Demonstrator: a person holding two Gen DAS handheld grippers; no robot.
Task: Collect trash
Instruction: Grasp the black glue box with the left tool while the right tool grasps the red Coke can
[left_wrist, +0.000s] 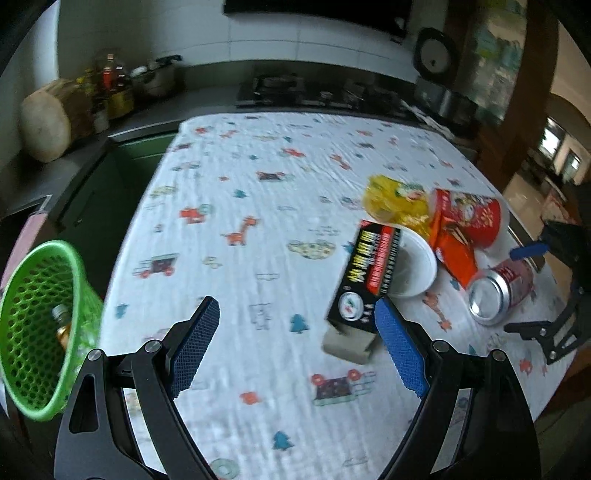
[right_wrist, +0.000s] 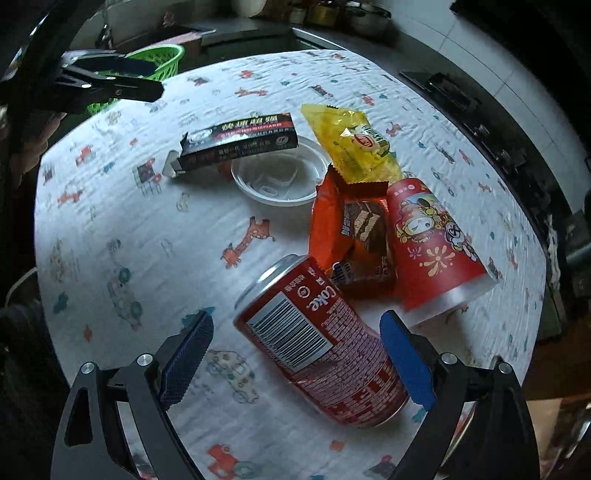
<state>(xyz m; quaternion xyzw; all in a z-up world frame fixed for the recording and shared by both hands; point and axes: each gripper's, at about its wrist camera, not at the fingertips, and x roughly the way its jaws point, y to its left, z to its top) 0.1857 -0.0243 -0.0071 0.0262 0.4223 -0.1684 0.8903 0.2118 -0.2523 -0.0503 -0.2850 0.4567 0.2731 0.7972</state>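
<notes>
Right gripper (right_wrist: 295, 354): jaws stand wide, blue pads either side of a dented red aluminium cola can (right_wrist: 321, 343) lying on its side on the white animal-print tablecloth (right_wrist: 147, 229). Right pad sits close against the can's flank; left pad is clear of it, with cloth showing between.

Beyond the can: orange wafer-biscuit wrapper (right_wrist: 354, 236), red paper cup with cartoon print (right_wrist: 432, 243) lying on its side to the right of it. Farther ahead: crumpled yellow snack packet (right_wrist: 351, 144), clear shallow plastic lid (right_wrist: 277, 177), black rectangular cardboard box (right_wrist: 236, 144) resting across the lid's far rim.

Far left: left gripper (right_wrist: 122, 79), green perforated plastic basket (right_wrist: 162, 59) behind it.
</notes>
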